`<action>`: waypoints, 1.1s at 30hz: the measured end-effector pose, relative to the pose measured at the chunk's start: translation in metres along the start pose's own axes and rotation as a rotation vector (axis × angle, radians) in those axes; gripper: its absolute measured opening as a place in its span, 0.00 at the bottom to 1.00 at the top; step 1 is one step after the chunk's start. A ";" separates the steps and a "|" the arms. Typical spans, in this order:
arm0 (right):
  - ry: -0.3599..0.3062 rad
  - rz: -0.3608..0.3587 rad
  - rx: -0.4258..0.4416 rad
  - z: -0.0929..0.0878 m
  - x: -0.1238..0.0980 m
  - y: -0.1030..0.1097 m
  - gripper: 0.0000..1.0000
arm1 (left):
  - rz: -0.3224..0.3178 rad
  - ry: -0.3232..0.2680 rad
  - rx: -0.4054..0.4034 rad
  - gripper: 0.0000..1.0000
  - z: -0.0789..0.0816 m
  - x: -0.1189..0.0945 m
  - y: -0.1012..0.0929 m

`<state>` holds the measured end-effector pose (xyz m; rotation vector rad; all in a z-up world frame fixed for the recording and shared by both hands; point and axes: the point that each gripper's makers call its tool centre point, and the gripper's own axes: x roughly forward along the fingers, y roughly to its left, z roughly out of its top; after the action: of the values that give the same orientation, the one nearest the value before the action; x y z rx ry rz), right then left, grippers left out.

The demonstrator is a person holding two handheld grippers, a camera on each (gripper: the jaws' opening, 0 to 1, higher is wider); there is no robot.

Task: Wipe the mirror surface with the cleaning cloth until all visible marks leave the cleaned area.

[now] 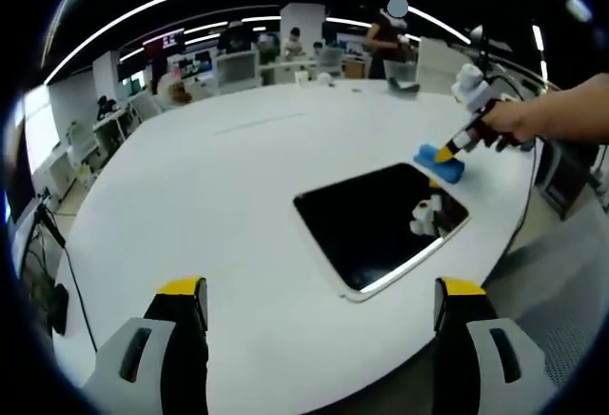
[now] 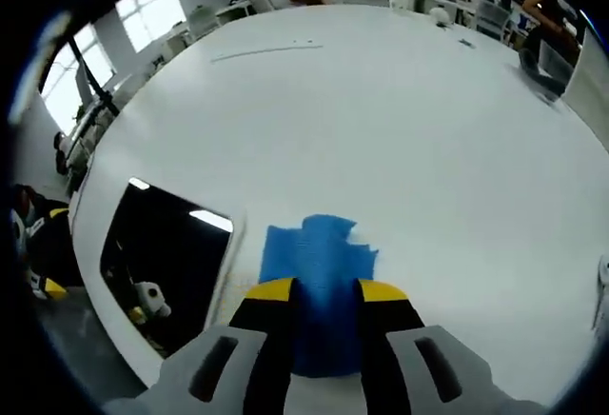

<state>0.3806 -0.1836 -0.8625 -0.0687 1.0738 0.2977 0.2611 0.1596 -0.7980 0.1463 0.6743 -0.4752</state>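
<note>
The wide white counter [image 1: 238,167] carries the mirror [image 1: 381,225] flat near its edge, and the blue cloth [image 2: 319,286] lies just beside it, not yet on the glass. The right tool [image 2: 324,296] has its jaws around the cloth, apparently clamped, likely to drag it across. The left tool [image 1: 319,306] hangs apart, empty, its view showing the right tool from outside.

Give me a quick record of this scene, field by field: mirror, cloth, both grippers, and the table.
mirror: flat on the white table, dark glass, near the table edge
cloth: blue cloth, on the table beside the mirror, apart from the glass
right gripper: jaws on either side of the cloth's near end; grip cannot be confirmed
left gripper: open, holding nothing, above the table short of the mirror
wiping: not yet on the glass
</note>
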 end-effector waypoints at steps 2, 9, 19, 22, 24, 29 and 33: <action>0.003 -0.013 -0.010 -0.001 0.000 0.001 0.15 | -0.001 0.002 0.001 0.99 -0.001 0.000 0.000; 0.006 -0.056 -0.084 -0.003 -0.002 0.003 0.08 | -0.002 0.003 0.006 0.99 -0.001 0.001 -0.001; -0.020 -0.060 -0.049 -0.004 -0.003 0.000 0.05 | -0.007 0.010 0.013 0.99 -0.001 0.001 -0.003; -0.019 -0.060 -0.019 -0.003 -0.006 -0.001 0.04 | -0.007 0.009 0.012 0.99 -0.001 0.001 -0.003; -0.032 -0.044 -0.001 0.002 -0.011 0.002 0.04 | -0.008 0.008 0.014 0.99 -0.001 0.001 -0.003; -0.035 -0.015 0.072 0.011 -0.020 -0.003 0.04 | 0.002 -0.012 0.027 1.00 0.003 -0.001 0.000; -0.048 0.002 0.105 0.019 -0.031 -0.001 0.04 | 0.001 -0.014 0.025 1.00 0.003 -0.001 0.000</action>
<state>0.3833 -0.1869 -0.8263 0.0336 1.0401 0.2434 0.2622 0.1587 -0.7950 0.1669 0.6552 -0.4830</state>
